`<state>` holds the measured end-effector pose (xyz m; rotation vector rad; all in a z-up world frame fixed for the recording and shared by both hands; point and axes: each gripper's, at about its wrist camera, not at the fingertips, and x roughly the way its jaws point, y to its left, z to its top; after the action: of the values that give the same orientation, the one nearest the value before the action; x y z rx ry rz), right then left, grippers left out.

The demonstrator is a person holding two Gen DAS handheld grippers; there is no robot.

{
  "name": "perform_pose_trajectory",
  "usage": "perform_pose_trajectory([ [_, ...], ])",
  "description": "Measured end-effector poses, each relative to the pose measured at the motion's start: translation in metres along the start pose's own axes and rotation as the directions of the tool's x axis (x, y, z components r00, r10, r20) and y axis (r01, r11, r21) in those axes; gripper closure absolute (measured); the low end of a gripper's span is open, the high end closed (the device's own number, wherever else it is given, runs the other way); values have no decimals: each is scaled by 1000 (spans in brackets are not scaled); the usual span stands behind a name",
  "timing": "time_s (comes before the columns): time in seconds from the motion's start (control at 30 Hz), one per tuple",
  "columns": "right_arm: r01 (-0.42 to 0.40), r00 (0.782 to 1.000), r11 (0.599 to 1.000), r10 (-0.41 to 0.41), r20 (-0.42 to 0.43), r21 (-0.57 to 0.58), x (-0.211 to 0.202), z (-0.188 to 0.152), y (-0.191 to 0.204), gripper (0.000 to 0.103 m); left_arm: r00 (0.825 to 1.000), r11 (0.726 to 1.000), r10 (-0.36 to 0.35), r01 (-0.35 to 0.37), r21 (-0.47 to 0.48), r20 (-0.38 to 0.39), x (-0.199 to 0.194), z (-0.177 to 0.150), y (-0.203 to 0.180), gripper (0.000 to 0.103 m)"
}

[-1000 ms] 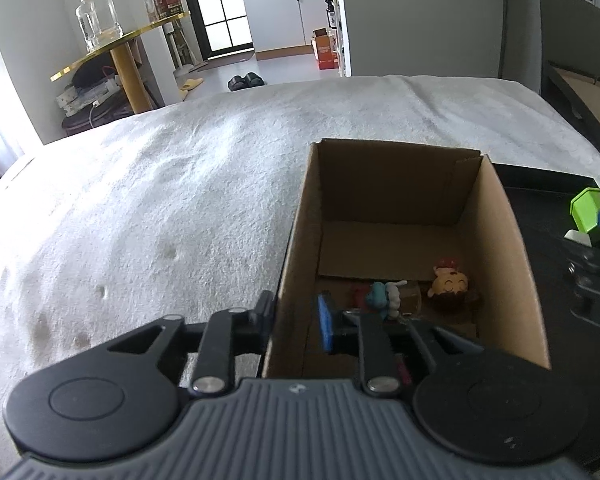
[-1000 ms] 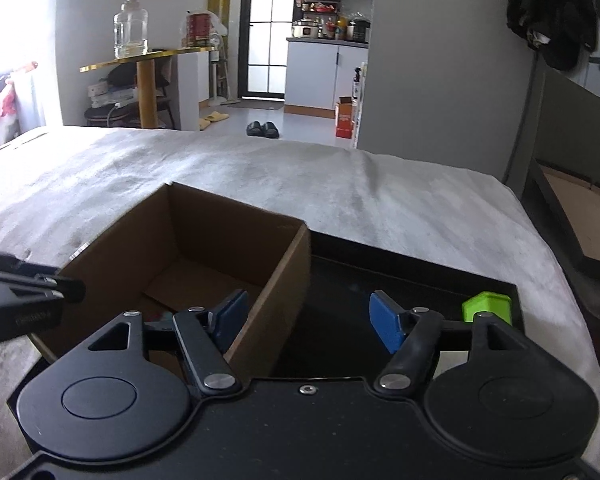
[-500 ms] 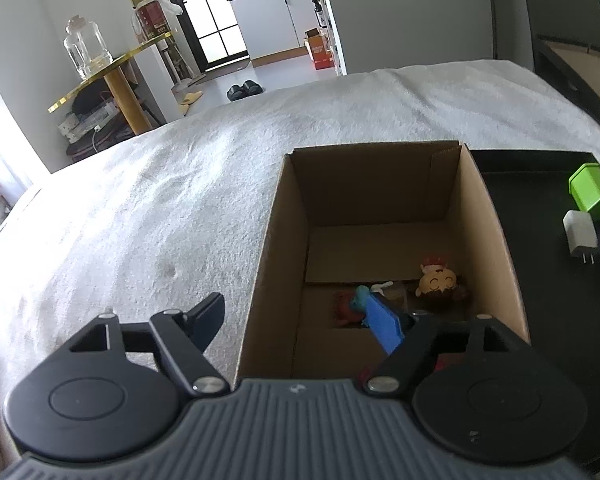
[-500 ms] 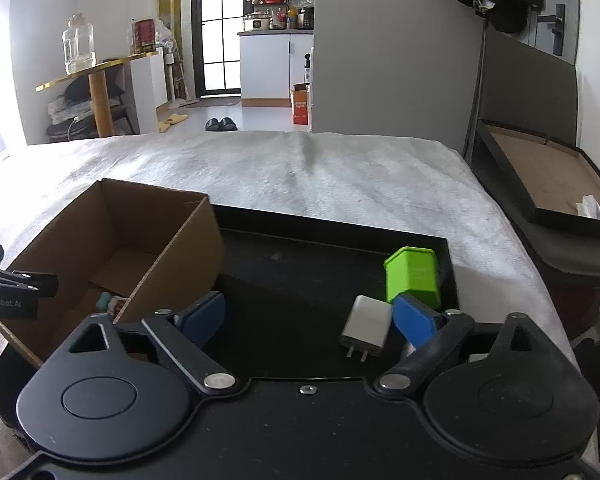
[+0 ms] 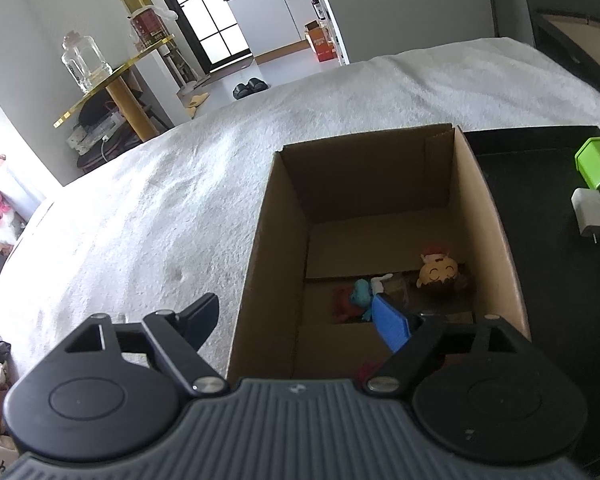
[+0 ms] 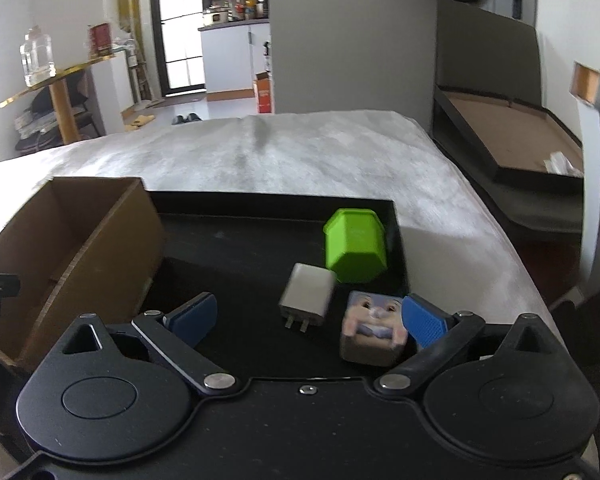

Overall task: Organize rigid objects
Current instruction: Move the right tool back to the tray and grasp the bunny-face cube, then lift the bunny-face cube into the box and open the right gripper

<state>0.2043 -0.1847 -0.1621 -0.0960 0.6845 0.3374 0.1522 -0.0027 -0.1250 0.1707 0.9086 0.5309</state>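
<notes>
An open cardboard box [image 5: 380, 184] stands on the bed with a small doll-head figure [image 5: 438, 274] and a blue figure [image 5: 362, 292] on its floor. My left gripper [image 5: 296, 320] straddles the box's near left wall, its jaws opening, pads clear of the cardboard. To the right lies a black tray [image 6: 228, 248] with a green hexagonal container [image 6: 354, 250], a white charger [image 6: 306, 292] and a cube with a cartoon face [image 6: 370, 328]. My right gripper [image 6: 308, 318] hovers open over the tray. The charger and cube lie between its fingers, untouched.
A white bedspread [image 5: 180, 200] covers the bed around box and tray. A gold side table with a glass jar [image 5: 86, 64] stands beyond the bed on the left. A dark flat case [image 6: 520, 140] lies off the bed's right side.
My left gripper let go of the box's left wall and spread its jaws. My right gripper opened wide and swung right from the box to the tray's objects.
</notes>
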Motion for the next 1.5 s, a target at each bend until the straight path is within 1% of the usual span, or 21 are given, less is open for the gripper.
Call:
perform_pose_trajectory([
  [0.1,15,1000,1000,-15,-6,15,5,-3,-8,5,1000,1000,17,-17,9,-4,1,1,-2,20],
  [0.13,19,1000,1000,-19,-11,21,7,-4,-10,7,1000,1000,19,-19,12,-5,1,1,-3,20],
  [0.33,21,998,996,-16,-59,84,24,-8,-25,30,1000,999,25,-25,32,-8,2,3,-8,20],
  [0.43,48,996,994,-40,-75,101,32,-10,-30,37,1000,999,28,-28,34,-10,3,3,-9,20],
  [0.5,71,995,993,-64,-77,92,37,-11,-32,42,999,999,30,-30,30,-11,2,4,-9,20],
  [0.57,99,992,993,-94,-84,62,40,-10,-30,52,999,999,33,-33,23,-14,3,5,-9,20],
  [0.63,102,991,993,-97,-91,56,41,-9,-33,57,999,999,35,-35,24,-12,2,5,-9,20],
  [0.8,73,994,995,-67,-85,67,35,-9,-39,60,999,999,31,-30,27,-12,2,3,-9,20],
  [1.1,72,995,996,-67,-78,60,25,-13,-35,60,1000,1000,28,-28,14,-12,3,3,-6,20],
  [1.2,66,995,996,-62,-74,54,22,-13,-33,60,1000,1000,23,-23,10,-10,2,3,-7,20],
  [1.5,14,996,999,-11,-85,41,18,-13,-18,60,1000,1000,19,-19,-6,-11,3,2,-1,20],
])
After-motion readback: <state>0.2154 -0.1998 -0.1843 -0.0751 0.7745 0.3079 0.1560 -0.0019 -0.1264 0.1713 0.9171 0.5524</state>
